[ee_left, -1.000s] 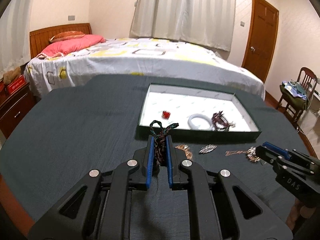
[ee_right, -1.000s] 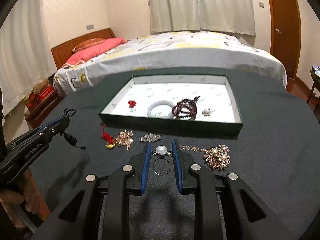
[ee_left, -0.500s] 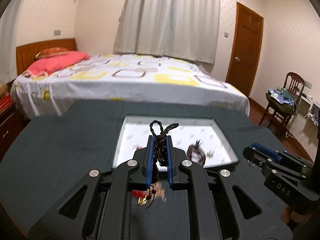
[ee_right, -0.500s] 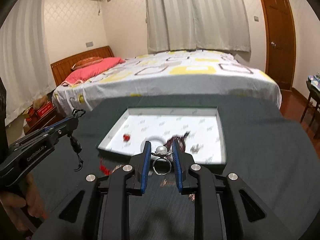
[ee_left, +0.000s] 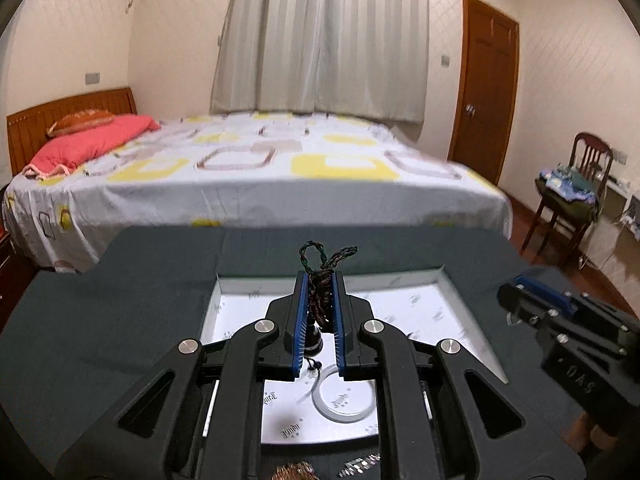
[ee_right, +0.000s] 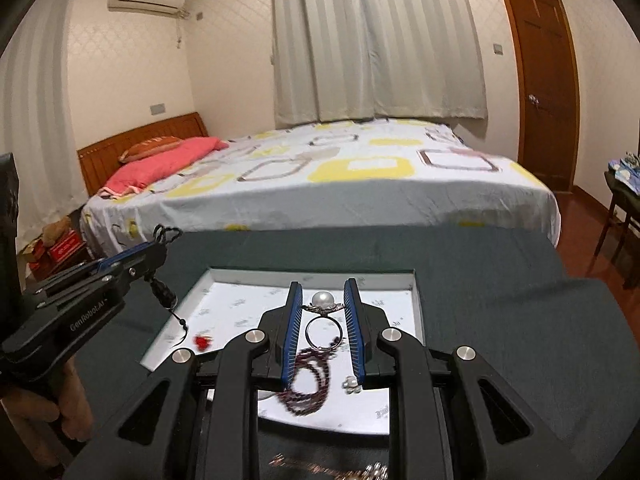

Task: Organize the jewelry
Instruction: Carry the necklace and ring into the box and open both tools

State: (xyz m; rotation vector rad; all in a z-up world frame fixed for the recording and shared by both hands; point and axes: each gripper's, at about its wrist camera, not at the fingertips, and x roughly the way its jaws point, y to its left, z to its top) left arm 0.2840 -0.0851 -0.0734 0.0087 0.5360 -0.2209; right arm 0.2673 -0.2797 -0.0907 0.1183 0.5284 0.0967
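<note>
Item: my left gripper [ee_left: 319,280], jaws closed almost to touching on one braided cord pendant [ee_left: 320,300], its loops poking out above the tips at frame centre and its dark bead dangling below. Item: my right gripper [ee_right: 323,300], jaws part-closed on one pearl ring [ee_right: 323,322], pinched by the setting just under the pearl, band hanging free. Both hover over the tray [ee_right: 416,300], lower centre of each view. Risks, as I judge them: the ring is held only at its narrow shoulders (a slight loosening or jolt would drop it early, perhaps onto the bead bracelet [ee_right: 308,384] beneath, where it could tangle); the pendant's swinging tail could snag the tray wall or the white bangle [ee_left: 346,396] on release. Count in tray: one white bangle, one dark bead bracelet, one small red piece [ee_right: 203,342], one small pearl cluster [ee_right: 352,385]. Outside the tray, bottom edge of both views: some glittery pieces, too cropped to count.
</note>
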